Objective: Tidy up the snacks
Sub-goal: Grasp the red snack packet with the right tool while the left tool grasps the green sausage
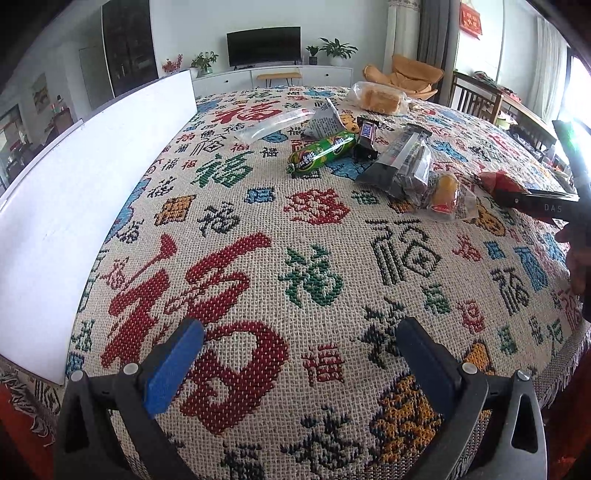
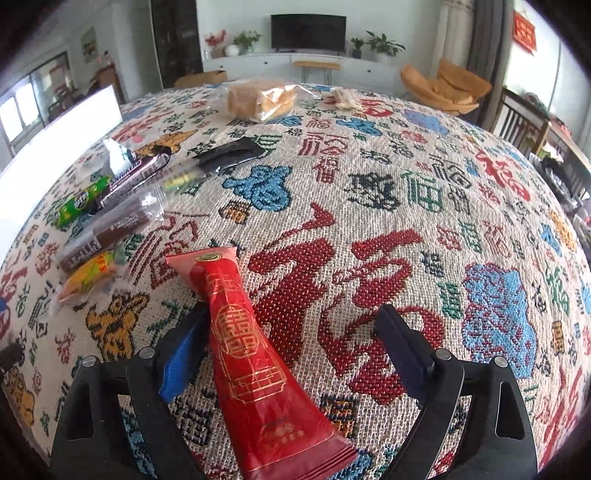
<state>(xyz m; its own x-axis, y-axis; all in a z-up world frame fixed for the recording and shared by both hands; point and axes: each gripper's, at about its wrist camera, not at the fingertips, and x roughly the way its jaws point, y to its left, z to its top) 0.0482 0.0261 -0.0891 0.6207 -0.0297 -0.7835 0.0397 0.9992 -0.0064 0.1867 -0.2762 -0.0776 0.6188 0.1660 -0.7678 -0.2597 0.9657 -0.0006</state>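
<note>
left gripper (image 1: 299, 354): jaws wide, empty | right gripper (image 2: 291, 343): jaws wide, red packet (image 2: 251, 354) lying loose between | bread (image 2: 258, 98): in clear bag.

both wrist views look steeply down, close; sharing the snack row (image 1: 406, 162).

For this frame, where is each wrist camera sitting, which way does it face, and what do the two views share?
Left wrist: on the left gripper, looking forward and down across the patterned tablecloth toward the snack row; its own open fingers show, nothing between them.
Right wrist: on the right gripper, facing the same way; open fingers, a red packet lying between them.
Shared: the green sausage, the bagged bread, the TV.
</note>
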